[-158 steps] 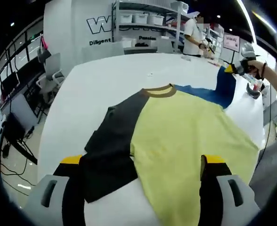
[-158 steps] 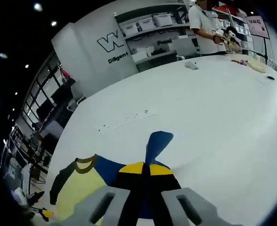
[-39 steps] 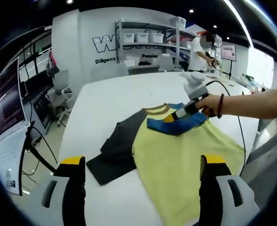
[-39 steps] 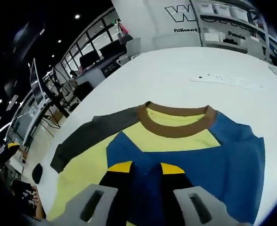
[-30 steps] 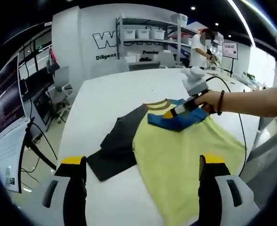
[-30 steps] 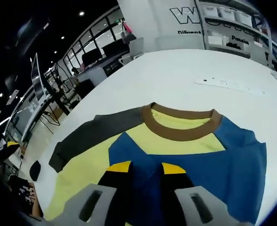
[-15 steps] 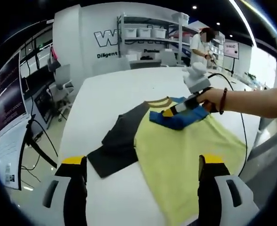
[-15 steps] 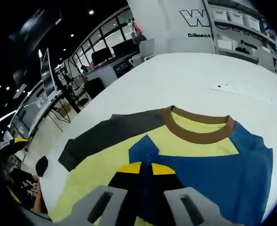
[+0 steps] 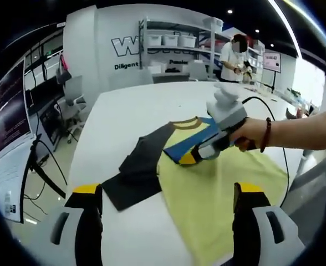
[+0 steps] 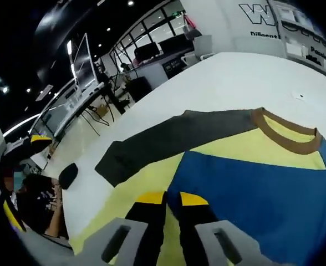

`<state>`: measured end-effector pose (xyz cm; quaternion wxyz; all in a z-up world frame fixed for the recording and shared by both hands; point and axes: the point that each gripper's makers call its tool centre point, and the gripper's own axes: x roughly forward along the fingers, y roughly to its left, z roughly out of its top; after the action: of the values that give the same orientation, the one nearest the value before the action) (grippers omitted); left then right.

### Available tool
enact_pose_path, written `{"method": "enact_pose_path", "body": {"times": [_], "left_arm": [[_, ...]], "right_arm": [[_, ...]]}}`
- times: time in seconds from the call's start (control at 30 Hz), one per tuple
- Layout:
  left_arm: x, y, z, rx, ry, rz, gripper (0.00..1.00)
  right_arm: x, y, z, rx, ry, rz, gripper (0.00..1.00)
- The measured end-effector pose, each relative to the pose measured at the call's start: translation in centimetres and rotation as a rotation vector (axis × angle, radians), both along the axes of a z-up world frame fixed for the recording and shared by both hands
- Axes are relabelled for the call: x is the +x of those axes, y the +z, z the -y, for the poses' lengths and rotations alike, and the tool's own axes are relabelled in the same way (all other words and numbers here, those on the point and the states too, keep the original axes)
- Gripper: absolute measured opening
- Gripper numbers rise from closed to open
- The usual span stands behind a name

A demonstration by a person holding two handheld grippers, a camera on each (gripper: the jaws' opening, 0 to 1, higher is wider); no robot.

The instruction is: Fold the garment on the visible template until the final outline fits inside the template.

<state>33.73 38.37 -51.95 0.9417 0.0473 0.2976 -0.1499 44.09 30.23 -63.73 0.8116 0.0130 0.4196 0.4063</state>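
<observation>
The left claw point(image 9: 163, 208) is hovering spread wide, its two yellow-tipped jaws well apart and touching nothing, with the shirt point(image 9: 224, 183) lying ahead of it on the white tabletop point(image 9: 124, 111). Between and beyond its jaws the yellow body of the shirt is spreading flat, and the dark grey sleeve point(image 9: 132, 174) is stretching out to the left of that claw.

The right claw point(image 10: 166, 198) is pressed nearly together, pinching the edge of the blue sleeve point(image 10: 251, 188) (the cloth is passing between its yellow tips). In the left gripper view this right claw point(image 9: 188, 159), held by a hand point(image 9: 246, 136), is sitting ahead of the left claw and holding the blue sleeve point(image 9: 188, 144) folded over the yellow chest, just short of the brown collar point(image 9: 186, 123).

Seen from the right claw, the blue panel is lying to its right, the grey sleeve point(image 10: 168, 141) ahead and to its left, and the collar point(image 10: 288, 136) farther ahead at the right.
</observation>
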Motion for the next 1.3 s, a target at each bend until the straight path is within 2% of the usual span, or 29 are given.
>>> {"method": "enact_pose_path", "body": {"times": [0.07, 0.27, 0.4, 0.57, 0.77, 0.97, 1.13, 1.3], "left_arm": [[-0.1, -0.1, 0.0, 0.003, -0.003, -0.001, 0.95], [-0.1, 0.0, 0.2, 0.003, -0.007, -0.001, 0.95], [-0.1, 0.3, 0.4, -0.013, -0.007, 0.008, 0.97], [-0.1, 0.4, 0.6, -0.008, -0.002, 0.008, 0.99], [0.0, 0.6, 1.1, -0.009, -0.006, 0.013, 0.99], [0.0, 0.4, 1.4, -0.004, -0.007, 0.001, 0.99], [-0.1, 0.2, 1.8, -0.005, -0.022, -0.009, 0.99], [0.0, 0.1, 2.2, 0.0, -0.033, -0.016, 0.99]], "right_arm": [[0.2, 0.3, -0.2, 0.011, 0.001, 0.027, 0.06], [-0.6, 0.9, -0.9, 0.036, 0.043, 0.023, 0.25], [-0.5, 2.1, -0.5, 0.059, 0.015, 0.03, 0.44], [0.5, 3.9, 0.8, 0.078, -0.037, 0.069, 0.64], [1.6, 5.1, 3.5, 0.064, -0.101, 0.12, 0.8], [2.2, 5.1, 6.4, 0.04, -0.185, 0.126, 0.9], [2.4, 5.1, 9.6, 0.029, -0.266, 0.124, 0.89], [2.9, 5.4, 13.8, 0.002, -0.38, 0.163, 0.9]]}}
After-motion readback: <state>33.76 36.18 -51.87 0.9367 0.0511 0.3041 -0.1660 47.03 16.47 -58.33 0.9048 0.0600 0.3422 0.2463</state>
